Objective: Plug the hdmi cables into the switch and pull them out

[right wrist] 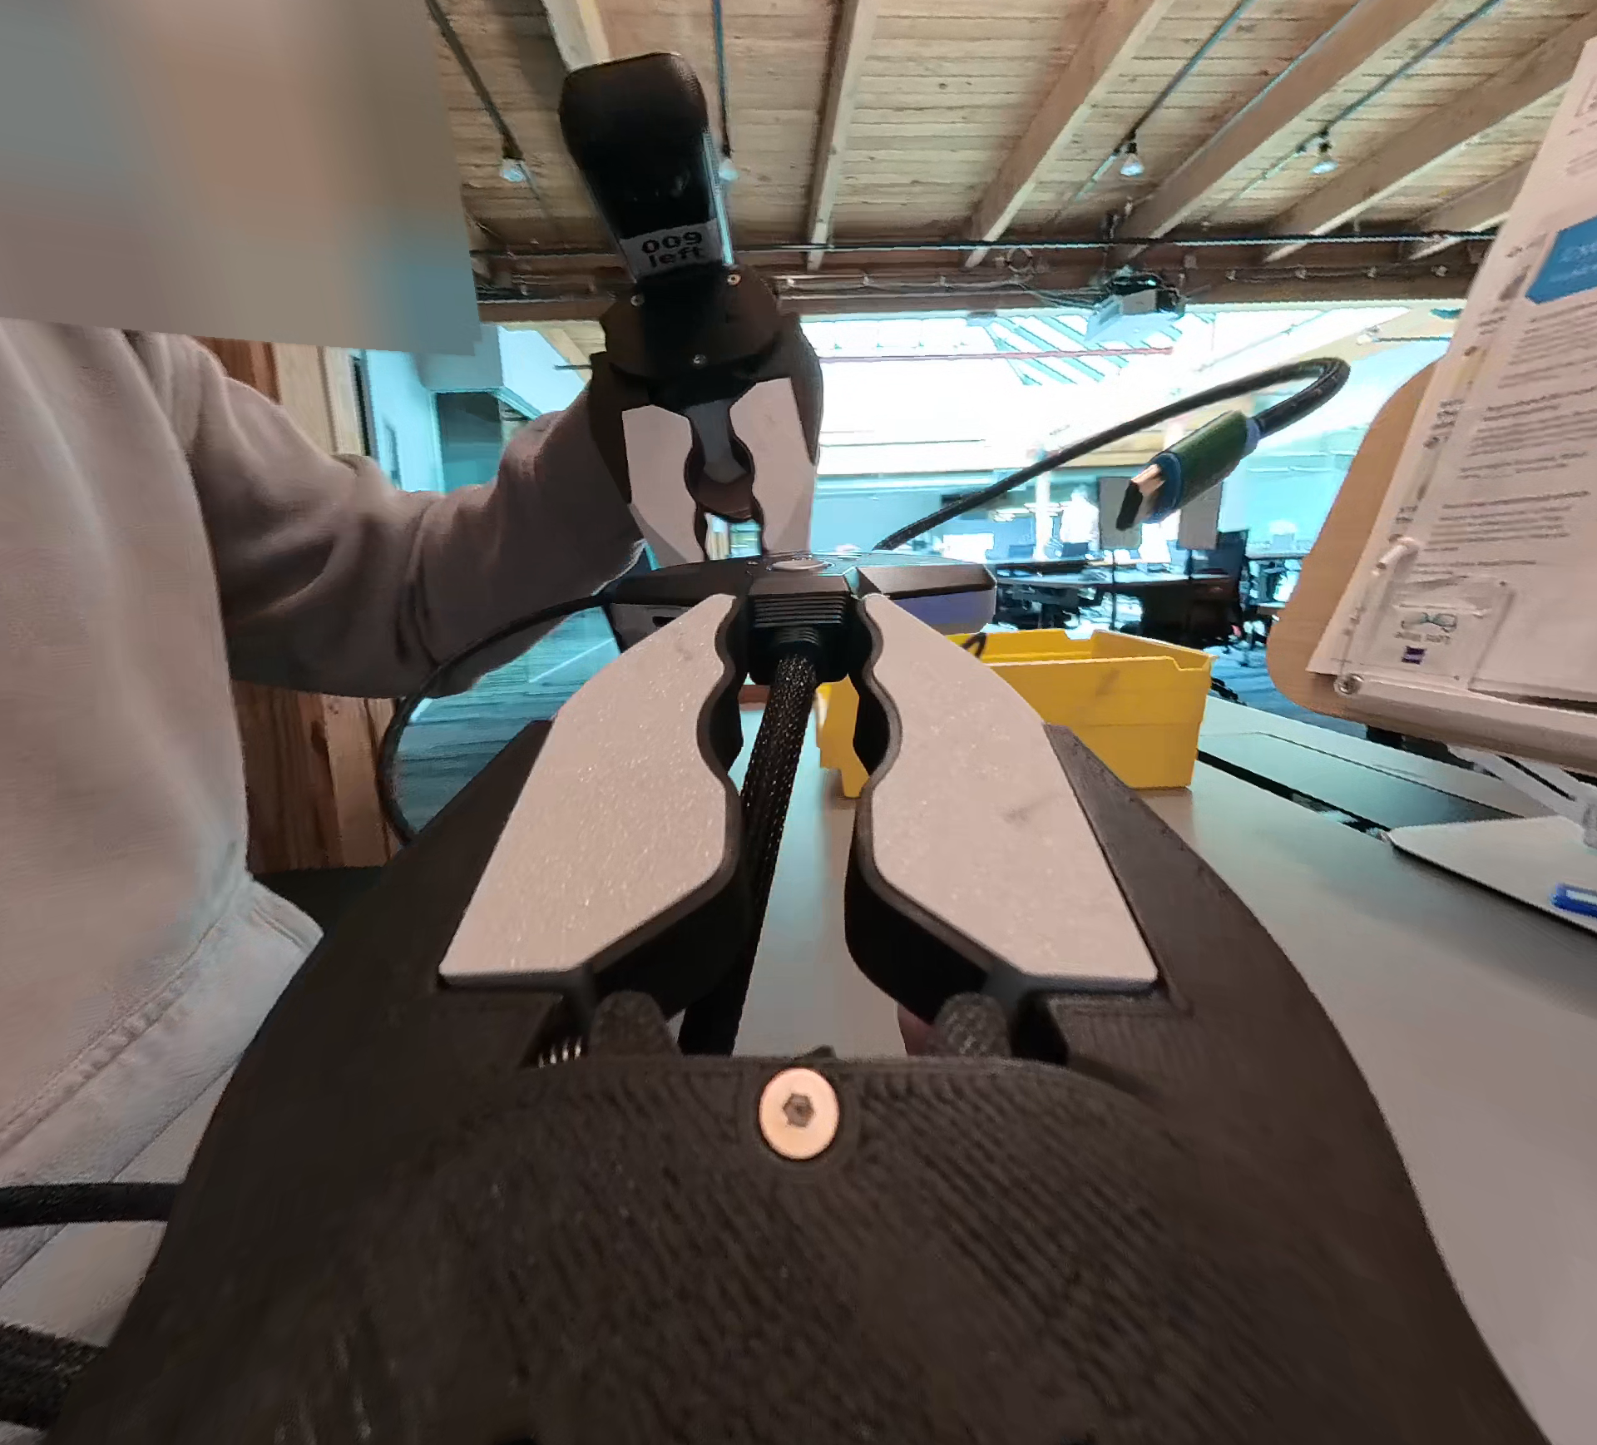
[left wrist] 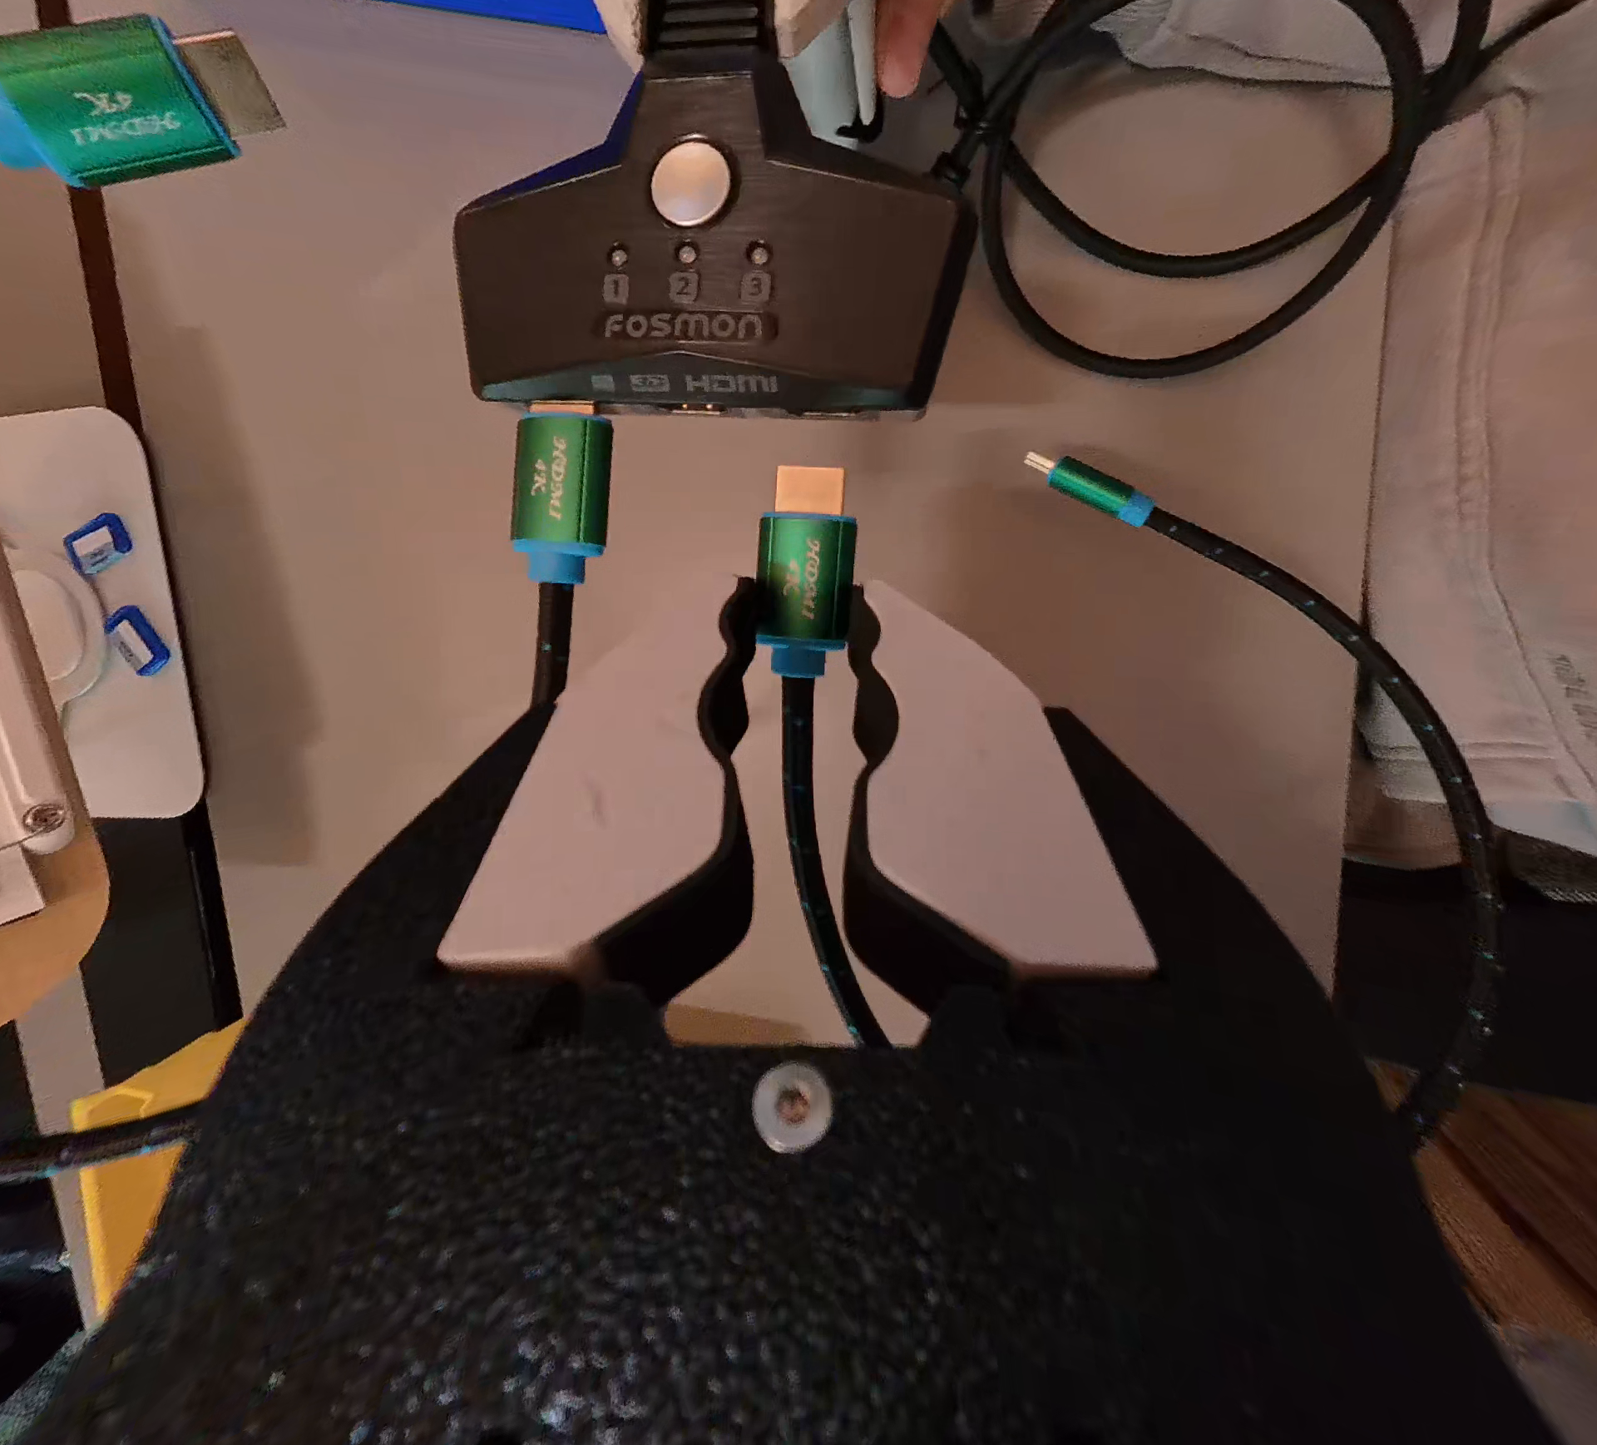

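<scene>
The black HDMI switch (left wrist: 709, 280) lies on the grey table. One green HDMI plug (left wrist: 562, 487) sits in its left port. My left gripper (left wrist: 804, 613) is shut on a second green plug (left wrist: 808, 539), whose gold tip points at the middle port with a short gap. A third, thinner green plug (left wrist: 1097, 492) lies loose at the right. My right gripper (right wrist: 797, 613) is shut on the ribbed boot of the switch's own cable (right wrist: 795, 608); it also shows in the left wrist view (left wrist: 709, 3). The left gripper (right wrist: 734, 530) appears beyond the switch (right wrist: 916, 578).
A further green plug (left wrist: 121, 98) hangs in the air at the left (right wrist: 1184, 470). A coiled black cable (left wrist: 1210, 150) lies right of the switch. A yellow bin (right wrist: 1097, 703), a document stand (right wrist: 1469, 539) and blue USB sticks (left wrist: 95, 539) stand around. A person's pale sleeve (right wrist: 259, 539) is close.
</scene>
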A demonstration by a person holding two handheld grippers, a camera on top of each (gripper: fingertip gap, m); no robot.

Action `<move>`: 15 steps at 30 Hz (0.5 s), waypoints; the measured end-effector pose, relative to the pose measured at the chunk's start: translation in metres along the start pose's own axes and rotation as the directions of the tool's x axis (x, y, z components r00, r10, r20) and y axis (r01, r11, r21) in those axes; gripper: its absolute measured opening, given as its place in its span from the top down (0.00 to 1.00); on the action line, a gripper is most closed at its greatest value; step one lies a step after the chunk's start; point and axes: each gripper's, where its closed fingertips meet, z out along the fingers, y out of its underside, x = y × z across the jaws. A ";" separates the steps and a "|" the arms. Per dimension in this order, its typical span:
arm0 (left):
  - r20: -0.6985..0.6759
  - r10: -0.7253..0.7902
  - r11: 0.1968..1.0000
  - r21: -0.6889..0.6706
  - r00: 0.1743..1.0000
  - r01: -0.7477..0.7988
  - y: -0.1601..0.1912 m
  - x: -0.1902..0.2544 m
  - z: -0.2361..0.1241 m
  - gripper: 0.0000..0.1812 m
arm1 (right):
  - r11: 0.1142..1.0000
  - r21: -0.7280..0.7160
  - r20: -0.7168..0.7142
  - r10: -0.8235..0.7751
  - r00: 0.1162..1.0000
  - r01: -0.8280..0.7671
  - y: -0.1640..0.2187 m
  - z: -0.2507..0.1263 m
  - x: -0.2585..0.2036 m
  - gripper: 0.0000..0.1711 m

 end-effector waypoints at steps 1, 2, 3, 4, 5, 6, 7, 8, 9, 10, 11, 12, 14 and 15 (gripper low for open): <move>-0.004 -0.001 1.000 -0.002 1.000 0.001 -0.002 0.001 -0.001 0.89 | 1.000 0.004 0.012 -0.004 1.000 0.004 -0.001 0.000 -0.002 0.87; -0.002 -0.007 1.000 0.007 1.000 0.007 -0.005 0.001 -0.002 0.89 | 1.000 0.006 0.022 -0.007 1.000 0.006 -0.001 0.001 -0.004 0.87; -0.012 -0.017 1.000 0.015 1.000 0.017 -0.007 0.003 -0.003 0.89 | 1.000 0.003 0.026 -0.008 1.000 0.008 -0.001 0.001 -0.005 0.87; -0.024 -0.023 1.000 0.018 0.999 0.023 -0.008 0.005 -0.004 0.89 | 1.000 -0.008 0.022 -0.014 1.000 0.014 0.001 0.002 -0.005 0.87; -0.019 -0.020 1.000 0.010 1.000 0.020 -0.008 0.004 -0.004 0.89 | 1.000 -0.018 0.015 -0.024 1.000 0.025 0.002 0.003 -0.004 0.87; -0.015 -0.015 1.000 -0.002 1.000 0.015 -0.006 0.005 -0.003 0.89 | 0.999 -0.019 0.011 -0.029 1.000 0.030 0.002 0.004 -0.004 0.87; -0.021 -0.008 1.000 -0.005 1.000 0.008 -0.006 0.006 -0.002 0.89 | 0.999 -0.017 0.013 -0.028 1.000 0.028 0.002 0.004 -0.004 0.87; -0.017 -0.004 1.000 -0.006 1.000 0.004 -0.006 0.006 -0.002 0.89 | 0.999 -0.017 0.012 -0.027 1.000 0.027 0.002 0.004 -0.004 0.87; -0.013 -0.003 1.000 -0.010 1.000 0.003 -0.006 0.006 -0.002 0.89 | 0.999 -0.023 0.009 -0.032 0.999 0.032 0.002 0.003 -0.004 0.87; -0.012 0.003 1.000 -0.013 1.000 -0.003 -0.006 0.007 -0.002 0.89 | 0.999 -0.033 0.008 -0.039 0.999 0.039 0.003 0.003 -0.004 0.87; -0.005 0.011 1.000 -0.013 1.000 -0.011 -0.006 0.006 -0.002 0.89 | 0.998 -0.040 0.008 -0.041 0.999 0.042 0.004 0.003 -0.004 0.87; -0.003 0.015 1.000 -0.015 1.000 -0.015 -0.006 0.006 -0.002 0.89 | 0.998 -0.045 0.011 -0.038 0.999 0.039 0.004 0.004 -0.005 0.87; -0.007 0.028 0.999 -0.027 1.000 -0.028 -0.005 0.008 -0.001 0.89 | 0.998 -0.047 0.021 -0.040 0.999 0.041 0.005 0.004 -0.007 0.87; -0.006 0.030 0.999 -0.032 1.000 -0.030 -0.005 0.009 -0.001 0.89 | 0.998 -0.046 0.023 -0.040 0.999 0.041 0.005 0.004 -0.007 0.87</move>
